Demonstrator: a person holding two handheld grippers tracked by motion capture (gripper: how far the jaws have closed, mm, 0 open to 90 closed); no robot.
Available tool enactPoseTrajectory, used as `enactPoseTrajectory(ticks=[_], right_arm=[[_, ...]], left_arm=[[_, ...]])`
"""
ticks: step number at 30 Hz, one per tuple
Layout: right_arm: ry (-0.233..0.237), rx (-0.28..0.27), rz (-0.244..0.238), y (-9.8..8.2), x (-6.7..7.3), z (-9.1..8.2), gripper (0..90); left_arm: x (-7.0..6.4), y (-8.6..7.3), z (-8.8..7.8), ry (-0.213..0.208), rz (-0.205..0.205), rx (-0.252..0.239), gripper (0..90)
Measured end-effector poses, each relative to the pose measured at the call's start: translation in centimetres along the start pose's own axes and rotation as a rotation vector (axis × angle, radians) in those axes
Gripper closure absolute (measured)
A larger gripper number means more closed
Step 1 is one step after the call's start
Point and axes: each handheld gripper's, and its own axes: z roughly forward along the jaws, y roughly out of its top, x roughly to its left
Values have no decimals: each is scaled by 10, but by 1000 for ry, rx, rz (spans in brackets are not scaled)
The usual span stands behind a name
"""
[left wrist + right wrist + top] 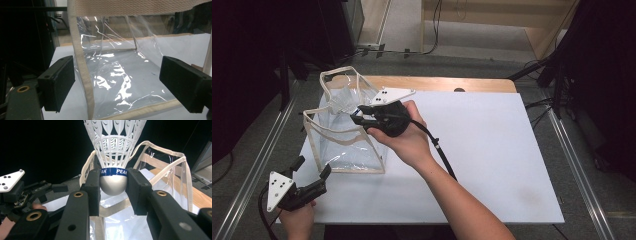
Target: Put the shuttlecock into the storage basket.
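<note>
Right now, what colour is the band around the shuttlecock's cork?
Blue with white lettering, on the shuttlecock; it shows best in the right gripper view.

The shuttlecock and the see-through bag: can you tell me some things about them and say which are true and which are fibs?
1. The right claw grips the shuttlecock by its rounded silver base. True.
2. The shuttlecock's band is red. False: it is blue.
3. The clear bag stands open on the white table. True.
4. The left claw is clamped on the bag's trim. False: its jaws stand open.
</note>
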Motion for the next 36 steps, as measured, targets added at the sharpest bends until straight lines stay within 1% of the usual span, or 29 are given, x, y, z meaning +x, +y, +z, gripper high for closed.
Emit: enactPoseTrajectory(ticks=[2,3,4,5,7,8,9,11,13,14,15,16,17,18,20,21,22,23,24,26,27,28,31,32,36], right_arm=[[1,1,8,0,0,0,623],[11,0,18,0,0,0,615],[17,-4,22,0,-1,0,578],[28,-9,38,-1,-2,0,511],[36,-15,47,0,-3,-2,391],[33,-7,50,0,-4,-3,356],[33,5,51,0,-4,-4,351],[24,9,53,-1,-5,-8,280],[7,13,57,-2,-5,-11,232],[7,13,57,-2,-5,-11,232],[2,4,53,-3,-6,-14,193],[2,4,53,-3,-6,-14,193],[7,1,56,-6,-7,-17,145],[7,1,56,-6,-7,-17,145],[31,-9,67,-10,-9,-21,98],[44,-10,68,-11,-10,-23,91],[44,-10,68,-11,-10,-23,91],[16,-17,67,-14,-10,-26,91],[-2,-19,52,-16,-10,-27,89],[-11,-19,50,-17,-10,-29,73],[-8,-22,49,-18,-10,-30,21],[5,-27,43,-20,-11,-32,0],[-1,-24,44,-23,-12,-34,0],[-15,-23,38,-25,-13,-35,0],[-24,-18,41,-30,-14,-38,0]], left_arm=[[0,0,0,-1,1,0,137],[0,0,0,0,1,-1,137],[0,0,0,0,1,-1,137],[0,0,0,-1,1,-1,137],[0,0,0,0,1,-1,137],[0,0,0,-1,4,1,137],[0,0,0,-1,4,1,137],[0,0,0,0,4,1,137],[0,0,0,0,2,1,137],[0,0,0,0,2,1,137],[0,0,0,-1,3,2,137],[0,0,0,-1,3,2,137],[-1,0,0,0,2,1,137],[-1,0,0,0,2,1,137],[-1,0,0,2,0,0,137],[-1,0,0,1,0,0,137],[-1,0,0,1,0,0,137],[-1,0,0,1,-1,-1,137],[-1,0,0,1,-1,-1,137],[-1,0,0,2,0,0,137],[-1,0,0,1,0,-1,137],[-1,0,0,1,-1,0,137],[-1,0,0,2,0,0,137],[-1,0,0,2,0,0,137],[-1,0,1,2,0,-1,137]])
